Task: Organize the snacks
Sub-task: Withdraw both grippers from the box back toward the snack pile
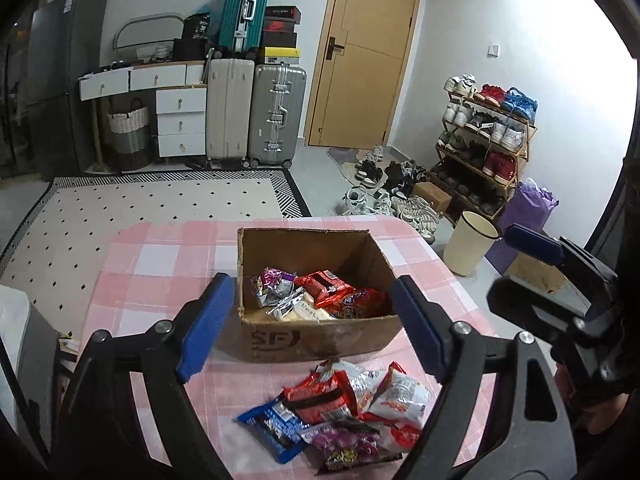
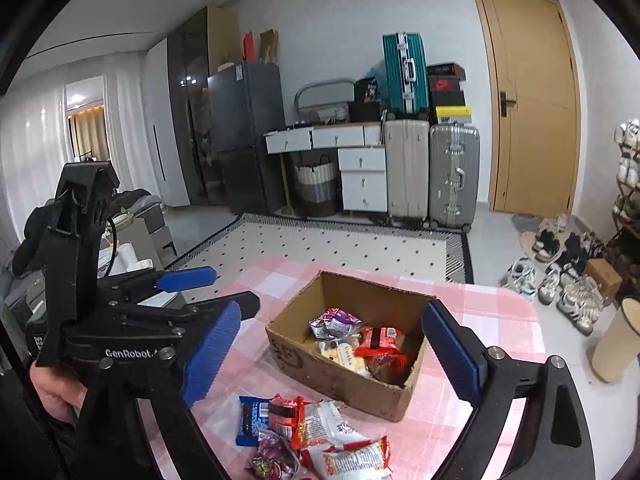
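I am holding my left tool (image 1: pixel 308 328) and right tool (image 2: pixel 332 352) wide apart and empty above the brown cardboard box (image 1: pixel 320 336). Next I am picking from the shiny snack packets (image 1: pixel 340 412) lying just in front of that box.

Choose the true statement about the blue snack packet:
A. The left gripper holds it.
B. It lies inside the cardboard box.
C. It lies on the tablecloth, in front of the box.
C: the blue snack packet lies on the checked tablecloth, outside the cardboard box.
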Demonstrator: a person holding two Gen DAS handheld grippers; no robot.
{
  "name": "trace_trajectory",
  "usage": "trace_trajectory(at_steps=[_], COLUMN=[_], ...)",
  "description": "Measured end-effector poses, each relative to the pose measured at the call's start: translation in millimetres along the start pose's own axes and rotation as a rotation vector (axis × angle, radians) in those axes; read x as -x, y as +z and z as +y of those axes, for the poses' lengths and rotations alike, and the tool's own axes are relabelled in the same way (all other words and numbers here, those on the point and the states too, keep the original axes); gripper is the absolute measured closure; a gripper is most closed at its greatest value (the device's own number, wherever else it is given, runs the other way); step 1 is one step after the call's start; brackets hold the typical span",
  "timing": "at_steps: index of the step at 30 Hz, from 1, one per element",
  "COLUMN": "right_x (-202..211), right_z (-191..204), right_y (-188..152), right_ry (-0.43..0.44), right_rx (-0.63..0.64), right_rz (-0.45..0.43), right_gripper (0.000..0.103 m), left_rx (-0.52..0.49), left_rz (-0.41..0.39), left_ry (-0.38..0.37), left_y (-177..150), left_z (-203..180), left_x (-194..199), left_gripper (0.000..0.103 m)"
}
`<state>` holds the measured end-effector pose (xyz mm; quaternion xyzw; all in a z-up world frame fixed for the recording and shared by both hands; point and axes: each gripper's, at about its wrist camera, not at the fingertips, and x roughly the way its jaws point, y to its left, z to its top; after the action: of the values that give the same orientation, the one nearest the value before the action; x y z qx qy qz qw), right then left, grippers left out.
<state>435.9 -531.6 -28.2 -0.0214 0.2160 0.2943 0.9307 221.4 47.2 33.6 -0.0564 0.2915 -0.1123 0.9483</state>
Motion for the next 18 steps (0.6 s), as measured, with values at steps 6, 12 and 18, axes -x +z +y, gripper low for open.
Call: trace_trajectory(at_steps=[6, 12, 18], right_x=[34.1, 62.7, 91.6], right_z=[15.9, 27.1, 35.2], right_y=[-16.6, -39.0, -64.1], right_ry=[-0.013, -0.024, -0.018], right_rx=[0.022, 0.013, -0.016], right_rz=[-0.022, -0.031, -0.042], right_gripper=[0.004, 0.001, 0.001], left_rx=[-0.040, -0.011, 0.024], left_rz=[-0.050, -0.054, -0.079], left_ry=[0.020, 0.013, 0.023], left_y=[-16.1, -36.2, -64.4], left_z=[-20.5, -35.6, -38.6], left_x=[43.6, 84.0, 122.2], left_gripper=[0.020, 0.012, 0.000])
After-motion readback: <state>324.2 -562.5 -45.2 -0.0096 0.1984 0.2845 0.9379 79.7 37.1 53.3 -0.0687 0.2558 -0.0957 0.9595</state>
